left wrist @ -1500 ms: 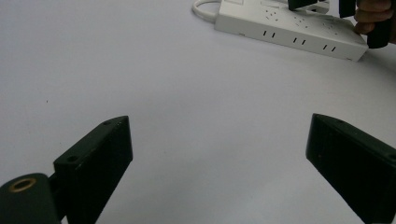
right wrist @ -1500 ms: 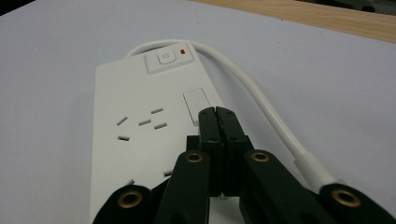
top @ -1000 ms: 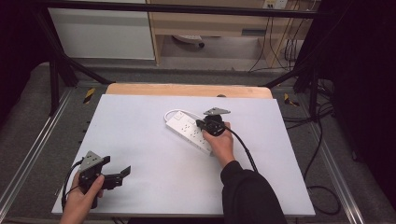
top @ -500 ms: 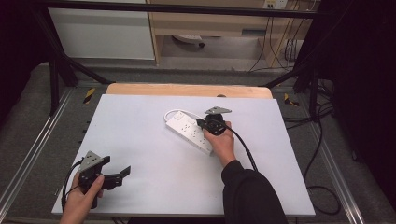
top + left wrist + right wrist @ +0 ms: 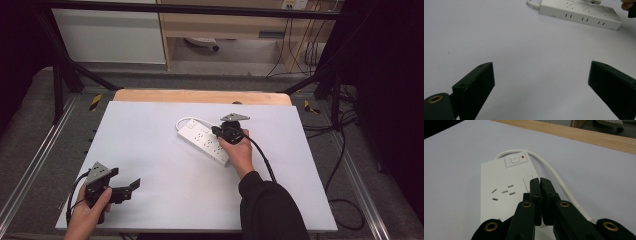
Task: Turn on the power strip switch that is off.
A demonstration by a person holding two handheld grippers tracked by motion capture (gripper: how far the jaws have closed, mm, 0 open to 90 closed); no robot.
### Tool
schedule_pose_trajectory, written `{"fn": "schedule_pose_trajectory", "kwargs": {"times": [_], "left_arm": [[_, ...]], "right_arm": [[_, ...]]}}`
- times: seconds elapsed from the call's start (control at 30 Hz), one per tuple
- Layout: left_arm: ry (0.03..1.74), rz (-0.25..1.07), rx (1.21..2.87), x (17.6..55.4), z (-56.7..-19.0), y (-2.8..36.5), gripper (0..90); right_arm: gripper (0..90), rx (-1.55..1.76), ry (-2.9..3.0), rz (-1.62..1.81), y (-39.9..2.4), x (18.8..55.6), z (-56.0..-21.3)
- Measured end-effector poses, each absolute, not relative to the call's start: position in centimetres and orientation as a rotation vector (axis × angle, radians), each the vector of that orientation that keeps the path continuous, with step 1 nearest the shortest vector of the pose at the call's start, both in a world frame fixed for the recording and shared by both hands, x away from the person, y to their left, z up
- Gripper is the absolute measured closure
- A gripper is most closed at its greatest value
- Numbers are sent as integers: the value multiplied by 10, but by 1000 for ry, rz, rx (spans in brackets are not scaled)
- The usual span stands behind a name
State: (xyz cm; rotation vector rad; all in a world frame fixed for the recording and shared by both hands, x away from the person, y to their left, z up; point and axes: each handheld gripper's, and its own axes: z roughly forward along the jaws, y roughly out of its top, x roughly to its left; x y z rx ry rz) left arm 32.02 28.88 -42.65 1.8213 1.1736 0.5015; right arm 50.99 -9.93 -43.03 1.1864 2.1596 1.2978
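High view: a white power strip (image 5: pixel 205 141) lies slantwise near the middle of the pale worktop (image 5: pixel 150 130), its cord looping off the far end. The right hand-held gripper (image 5: pixel 216 132) sits over the strip's far half, jaws together and empty, while the left hand-held gripper (image 5: pixel 134 185) rests well apart at the near left corner, jaws spread with nothing between them.

Left gripper view: the two black jaws stand wide over bare worktop; the power strip (image 5: pixel 580 13) lies far off at the top, showing paired slots along its side wall.

Right gripper view: the closed tips of the right hand-held gripper (image 5: pixel 540 181) hover at or just above the strip's top face, short of the switch (image 5: pixel 514 160) at the far end, beside which a small red indicator (image 5: pixel 523 157) shows. Whether the tips touch the casing cannot be told. The step in hand looks like pressing that switch; the next move would call for carrying the closed tips forward onto the button and pushing straight down, without shoving the light strip across the smooth surface.
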Motion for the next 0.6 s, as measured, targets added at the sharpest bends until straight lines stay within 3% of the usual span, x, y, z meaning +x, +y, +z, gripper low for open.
{"fn": "schedule_pose_trajectory", "kwargs": {"times": [0.6], "left_arm": [[1173,498,1827,320,-427,289,68]], "right_arm": [[781,1206,2135,1339,-107,511,-421]]}}
